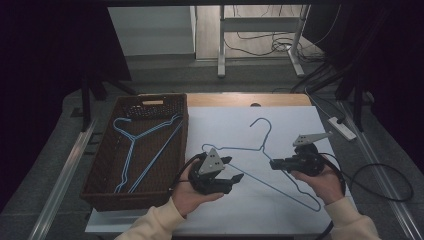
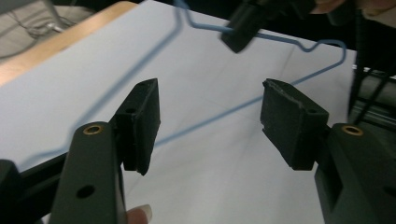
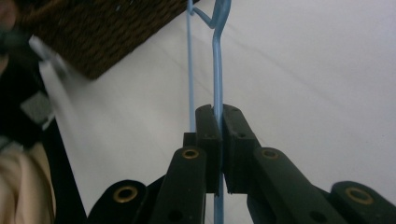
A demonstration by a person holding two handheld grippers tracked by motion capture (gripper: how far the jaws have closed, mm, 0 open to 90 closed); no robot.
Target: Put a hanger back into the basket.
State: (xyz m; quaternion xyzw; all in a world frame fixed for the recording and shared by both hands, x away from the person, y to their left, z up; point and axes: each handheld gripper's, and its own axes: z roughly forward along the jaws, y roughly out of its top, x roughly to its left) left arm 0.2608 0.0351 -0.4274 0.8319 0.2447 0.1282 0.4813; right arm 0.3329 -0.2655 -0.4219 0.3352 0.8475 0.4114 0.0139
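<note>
Dim room, cables on far floor; white sheet (image 1: 300,125) over table. Wicker basket (image 1: 102,165) at left with two hangers. Blue wire hanger (image 1: 260,150) at sheet centre, long bar running left-far to right-near. Right gripper (image 1: 274,164) clamped on its wire. Left gripper (image 1: 233,169) agape, just left of bar, nearer the basket.

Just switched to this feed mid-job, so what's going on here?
A person is handling blue wire hangers with two handheld grippers. The right gripper is shut on a hanger over the white table sheet. The left gripper is open, holding nothing, close by that hanger. Two more hangers lie in the wicker basket at left.
</note>
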